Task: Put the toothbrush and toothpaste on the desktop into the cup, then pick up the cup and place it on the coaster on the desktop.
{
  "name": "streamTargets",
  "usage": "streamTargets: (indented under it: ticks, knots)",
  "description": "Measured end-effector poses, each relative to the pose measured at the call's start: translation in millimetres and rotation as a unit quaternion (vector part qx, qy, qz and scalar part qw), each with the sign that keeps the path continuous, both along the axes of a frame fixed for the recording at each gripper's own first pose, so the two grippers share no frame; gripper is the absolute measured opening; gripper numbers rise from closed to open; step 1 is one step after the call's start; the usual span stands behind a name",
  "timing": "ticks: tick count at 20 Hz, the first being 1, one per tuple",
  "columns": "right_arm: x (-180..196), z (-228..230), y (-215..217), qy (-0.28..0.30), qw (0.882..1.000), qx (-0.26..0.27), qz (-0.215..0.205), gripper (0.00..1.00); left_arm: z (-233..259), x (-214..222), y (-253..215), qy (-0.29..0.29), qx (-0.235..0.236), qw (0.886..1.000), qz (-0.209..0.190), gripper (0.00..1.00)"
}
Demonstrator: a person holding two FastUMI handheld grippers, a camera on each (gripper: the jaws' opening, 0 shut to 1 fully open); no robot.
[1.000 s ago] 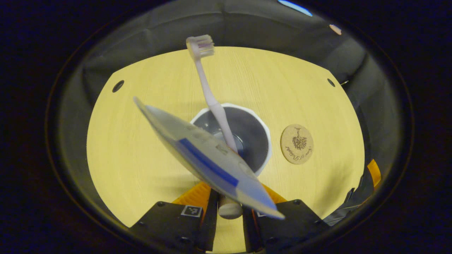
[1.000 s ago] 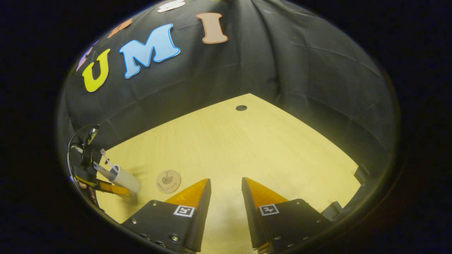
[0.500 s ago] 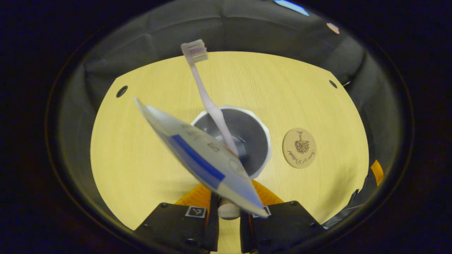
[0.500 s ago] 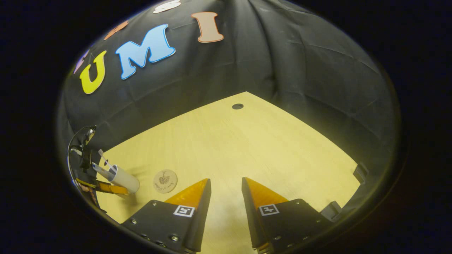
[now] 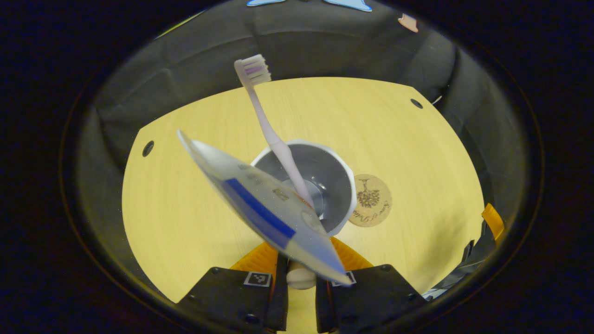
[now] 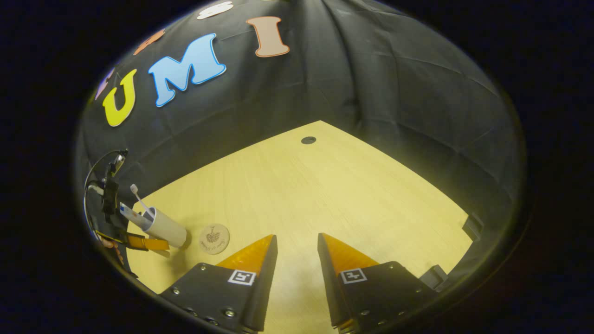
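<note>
Where black cloth (image 6: 394, 93) ends, desktop (image 6: 325, 195) (wood-grained).

Left gripper (image 5: 301, 260): at the bottom middle of the left gripper view, fingers close together, pinching the near side of the cup (image 5: 345, 206).
Right gripper (image 6: 297, 246): at the bottom middle of the right gripper view, fingers apart, holding nothing.
</note>
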State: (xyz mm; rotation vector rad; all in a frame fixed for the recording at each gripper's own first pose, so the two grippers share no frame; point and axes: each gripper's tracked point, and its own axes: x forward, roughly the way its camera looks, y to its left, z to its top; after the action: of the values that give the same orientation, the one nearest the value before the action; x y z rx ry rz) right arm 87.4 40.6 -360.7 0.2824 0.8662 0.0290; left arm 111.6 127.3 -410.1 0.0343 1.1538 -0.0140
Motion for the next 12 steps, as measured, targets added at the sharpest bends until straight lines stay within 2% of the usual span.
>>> streamTargets:
  ticks: [5, 12]
  knots:
    - [-6, 3, -20, 0.002, 1.000, 0.000, -0.017, 0.51, -2, 8, -42, 0.005, -0.009, 0.999, -0.032, 0.26]
    - [-17, 5, -59, 0.010, 0.998, -0.001, -0.055, 0.51, -24, 21, -47, 0.016, -0.019, 0.999, -0.042, 0.27]
